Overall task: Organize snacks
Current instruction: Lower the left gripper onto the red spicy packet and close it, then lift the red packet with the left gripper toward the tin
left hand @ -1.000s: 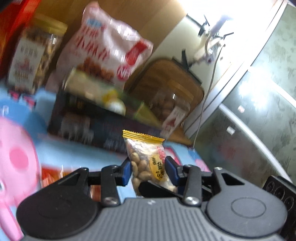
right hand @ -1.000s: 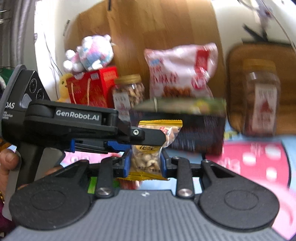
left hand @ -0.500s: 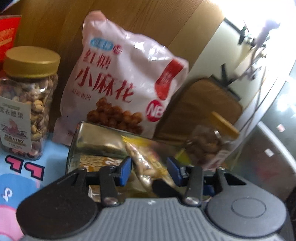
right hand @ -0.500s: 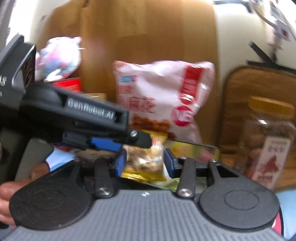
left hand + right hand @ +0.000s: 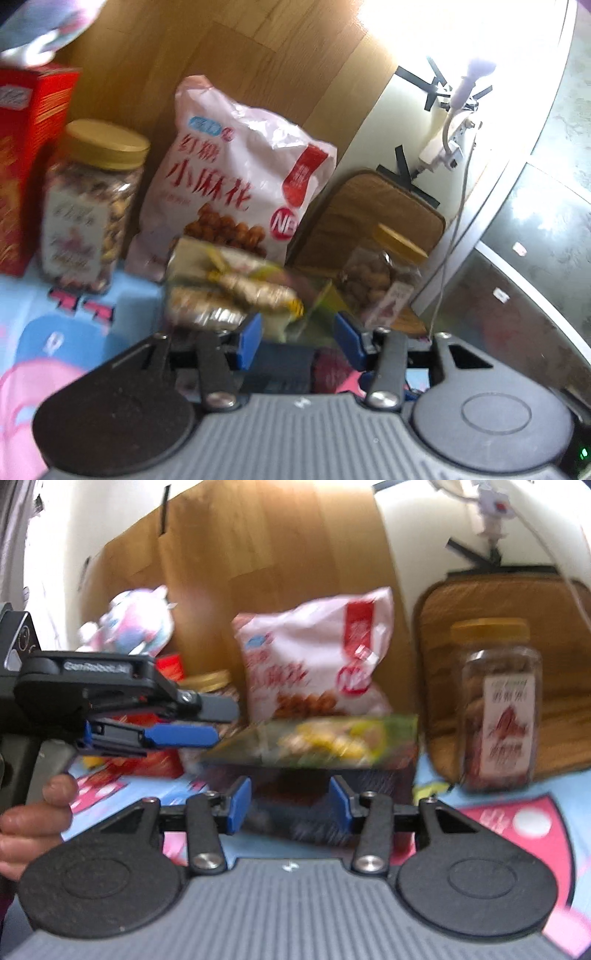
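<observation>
Two small peanut packets [image 5: 236,291] lie blurred inside the open dark box [image 5: 384,779], in front of the big pink snack bag [image 5: 240,177]. My left gripper [image 5: 299,341] sits just short of the box, its jaws opening, with nothing between the blue pads. My right gripper [image 5: 289,806] faces the box's front wall, its jaws also opening and empty. The right wrist view shows the left gripper [image 5: 218,722] from the side, at the box's left edge, and blurred yellow-green packets [image 5: 332,738] in the box.
A gold-lidded nut jar [image 5: 92,210] and a red carton [image 5: 26,166] stand left of the pink bag. A second jar [image 5: 498,709] stands right, before a brown padded board [image 5: 480,602]. A plush toy [image 5: 129,624] sits behind. A person's hand [image 5: 33,823] holds the left gripper.
Both grippers held a peanut packet a second ago. They carried them over the box, opened and let go; the packets now lie in the box and both grippers are empty.
</observation>
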Tool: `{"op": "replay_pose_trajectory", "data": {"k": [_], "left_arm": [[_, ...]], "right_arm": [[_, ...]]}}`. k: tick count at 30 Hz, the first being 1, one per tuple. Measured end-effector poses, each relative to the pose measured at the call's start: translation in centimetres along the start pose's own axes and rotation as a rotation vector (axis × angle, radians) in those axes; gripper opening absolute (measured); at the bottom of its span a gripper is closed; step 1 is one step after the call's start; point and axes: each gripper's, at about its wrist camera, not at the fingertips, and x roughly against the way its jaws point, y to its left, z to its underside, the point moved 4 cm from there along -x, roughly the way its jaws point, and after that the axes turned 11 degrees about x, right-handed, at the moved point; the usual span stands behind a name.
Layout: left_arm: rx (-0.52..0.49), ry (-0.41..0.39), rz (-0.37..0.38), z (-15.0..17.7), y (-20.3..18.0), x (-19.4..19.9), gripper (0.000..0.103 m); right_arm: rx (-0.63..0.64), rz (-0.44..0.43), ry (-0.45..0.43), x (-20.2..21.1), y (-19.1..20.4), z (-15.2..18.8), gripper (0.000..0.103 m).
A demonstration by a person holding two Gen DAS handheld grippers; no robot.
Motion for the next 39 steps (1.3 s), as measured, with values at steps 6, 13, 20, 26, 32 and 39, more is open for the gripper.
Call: {"op": "replay_pose_trajectory", "data": {"k": [6,13,20,26,32,39], "left_arm": [[0.121,0.099,-0.085,3.4,4.8,1.6,0.048],[0.241,0.185,-0.033,6.4,7.4,0.8,0.049],[0.211,0.184,0.0,7.3,5.9,-0.5,0.051],[0.24,0.184,0.037,7.0,5.6,-1.3,0.051],[0.299,0.171,0.04,6.3,6.1,-1.3,0.056],[0.351,0.222,0.118,6.6,4.6,-3.2,0.071]], "right_arm": [[-0.014,-0.144,0.174,-0.9,2.6,2.7,0.05],[-0.123,-0.23,0.278,-3.4,2.4,3.6,0.055],[-0.108,-0.238,0.257,-3.1,3.3,3.9,0.044],[-0.094,-0.224,0.194,-1.7,3.1,3.7,0.021],[-0.303,-0.218,0.16,-1.8,-0.6,3.8,0.02],[-0.636,-0.309,0.127,-1.6,-4.9,4.9,0.019]]}}
